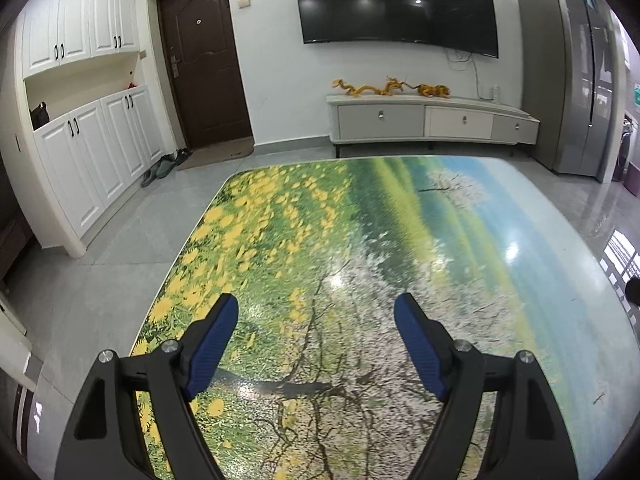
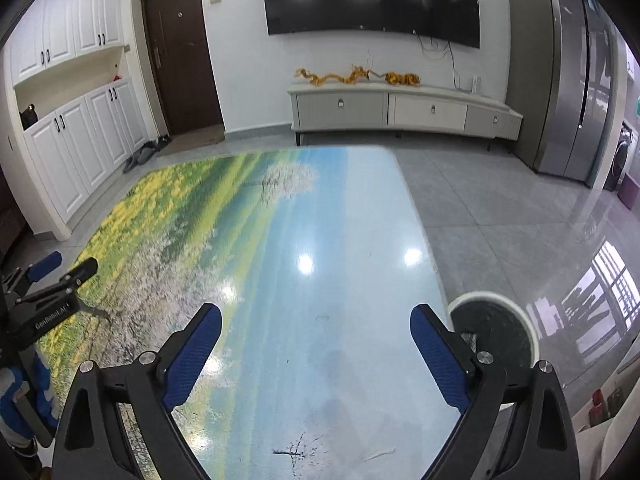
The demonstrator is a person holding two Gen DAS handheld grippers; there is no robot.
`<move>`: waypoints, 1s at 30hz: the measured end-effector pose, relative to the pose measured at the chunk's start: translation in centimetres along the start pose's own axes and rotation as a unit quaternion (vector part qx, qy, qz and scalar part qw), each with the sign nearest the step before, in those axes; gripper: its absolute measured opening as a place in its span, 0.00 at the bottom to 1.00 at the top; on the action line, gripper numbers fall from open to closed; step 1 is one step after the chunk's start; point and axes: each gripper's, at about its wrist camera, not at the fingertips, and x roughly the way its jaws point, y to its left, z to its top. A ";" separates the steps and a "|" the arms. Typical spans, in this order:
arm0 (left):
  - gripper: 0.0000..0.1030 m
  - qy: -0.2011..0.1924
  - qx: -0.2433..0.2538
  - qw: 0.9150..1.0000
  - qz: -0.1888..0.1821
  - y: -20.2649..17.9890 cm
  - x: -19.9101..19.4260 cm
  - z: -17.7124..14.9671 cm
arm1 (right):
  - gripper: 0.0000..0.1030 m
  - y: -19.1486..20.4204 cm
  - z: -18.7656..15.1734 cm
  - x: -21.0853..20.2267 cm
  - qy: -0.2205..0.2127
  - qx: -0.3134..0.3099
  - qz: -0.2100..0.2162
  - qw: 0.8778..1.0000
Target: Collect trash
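Observation:
My left gripper [image 1: 316, 310] is open and empty above the table [image 1: 400, 220], which has a glossy top printed with yellow flowers, trees and sky. My right gripper [image 2: 316, 318] is open and empty above the blue part of the same table [image 2: 340, 220]. A round white trash bin [image 2: 496, 332] with a dark liner stands on the floor by the table's right edge, just beyond my right fingertip. The left gripper also shows at the left edge of the right wrist view [image 2: 60, 276]. I see no trash on the table in either view.
A white TV cabinet [image 1: 432, 120] with golden ornaments stands against the far wall under a wall TV [image 1: 396, 0]. A grey fridge [image 1: 576, 92] is at the right, white cupboards [image 1: 88, 148] and a brown door [image 1: 204, 64] at the left. Slippers [image 1: 160, 168] lie on the floor.

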 end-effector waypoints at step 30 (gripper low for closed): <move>0.93 -0.067 -0.001 0.997 -0.026 -2.5 -3.9 2.3 | 1.00 -0.9 0.8 -0.9 -0.065 -0.007 -0.042 0.997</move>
